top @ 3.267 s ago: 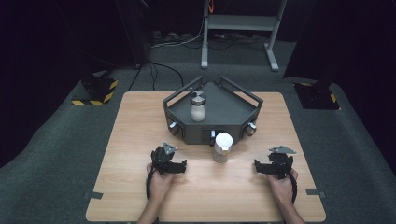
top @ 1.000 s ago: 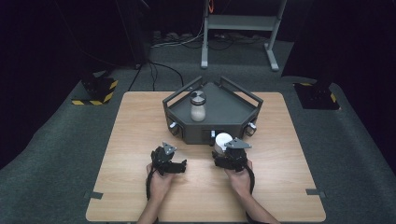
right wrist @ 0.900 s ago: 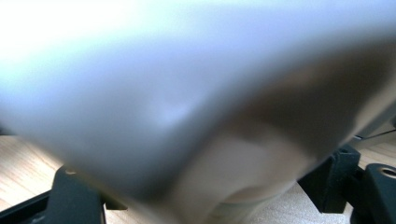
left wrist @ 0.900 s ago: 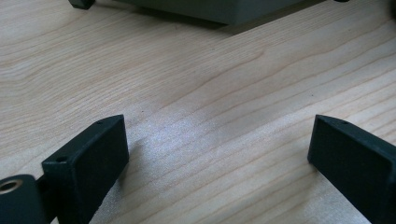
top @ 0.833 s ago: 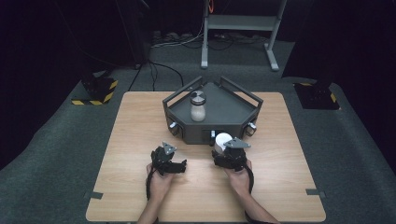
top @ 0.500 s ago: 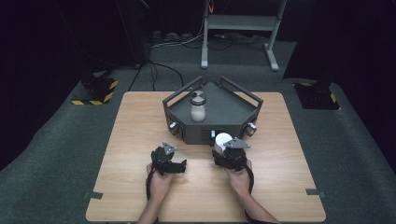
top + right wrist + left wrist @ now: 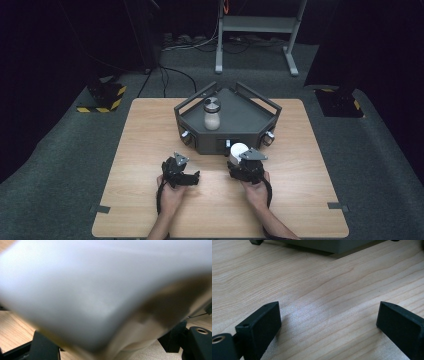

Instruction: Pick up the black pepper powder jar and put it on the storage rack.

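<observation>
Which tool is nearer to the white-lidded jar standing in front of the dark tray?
The right. The right tool is at the white-lidded jar, with its jaws around it, while the left tool rests open on the table, off to the jar's left.

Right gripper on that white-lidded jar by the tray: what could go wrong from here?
1. The right gripper sits around the white-lidded jar, but its own view is blurred, so grip depth can't be judged; the jar may slip or tip.
2. The jar stands tight against the dark tray's front wall; lifting forward could catch it.
3. A second jar already stands inside the tray; placing carelessly could knock it.
The left gripper rests open on the table, apart.
</observation>
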`<state>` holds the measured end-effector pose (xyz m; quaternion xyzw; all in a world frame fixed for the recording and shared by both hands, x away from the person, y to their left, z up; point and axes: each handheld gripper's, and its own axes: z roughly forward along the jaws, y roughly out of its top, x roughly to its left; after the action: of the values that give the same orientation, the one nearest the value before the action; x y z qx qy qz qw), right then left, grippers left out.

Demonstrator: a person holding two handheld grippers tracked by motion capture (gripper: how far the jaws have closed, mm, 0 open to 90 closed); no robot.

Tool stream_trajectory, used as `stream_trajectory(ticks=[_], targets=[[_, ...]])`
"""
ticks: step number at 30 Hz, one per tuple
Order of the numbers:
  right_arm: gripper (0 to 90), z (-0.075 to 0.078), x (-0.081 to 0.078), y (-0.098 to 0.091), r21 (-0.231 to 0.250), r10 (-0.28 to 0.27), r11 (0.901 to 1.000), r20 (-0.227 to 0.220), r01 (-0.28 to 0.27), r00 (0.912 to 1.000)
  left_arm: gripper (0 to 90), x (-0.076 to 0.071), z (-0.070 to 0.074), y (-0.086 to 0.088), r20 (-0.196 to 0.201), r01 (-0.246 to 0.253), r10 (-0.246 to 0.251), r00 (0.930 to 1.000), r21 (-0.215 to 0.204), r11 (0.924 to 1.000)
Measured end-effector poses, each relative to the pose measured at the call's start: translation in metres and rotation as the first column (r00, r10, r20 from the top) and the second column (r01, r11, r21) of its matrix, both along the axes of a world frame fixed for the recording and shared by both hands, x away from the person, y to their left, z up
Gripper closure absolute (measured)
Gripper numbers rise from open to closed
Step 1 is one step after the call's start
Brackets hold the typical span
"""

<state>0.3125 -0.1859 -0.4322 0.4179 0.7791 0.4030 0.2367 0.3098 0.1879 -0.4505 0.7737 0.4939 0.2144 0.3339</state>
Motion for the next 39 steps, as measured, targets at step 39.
stream_trajectory(ticks=[39], targets=[[31.1, 0.057, 0.011, -0.061, 0.031, 0.121, 0.9923, -0.021, -0.12, 0.9925, 5.5, 0.0, 0.0, -0.001, 0.0, -0.002, 0.002, 1.0, 0.001, 1.0]])
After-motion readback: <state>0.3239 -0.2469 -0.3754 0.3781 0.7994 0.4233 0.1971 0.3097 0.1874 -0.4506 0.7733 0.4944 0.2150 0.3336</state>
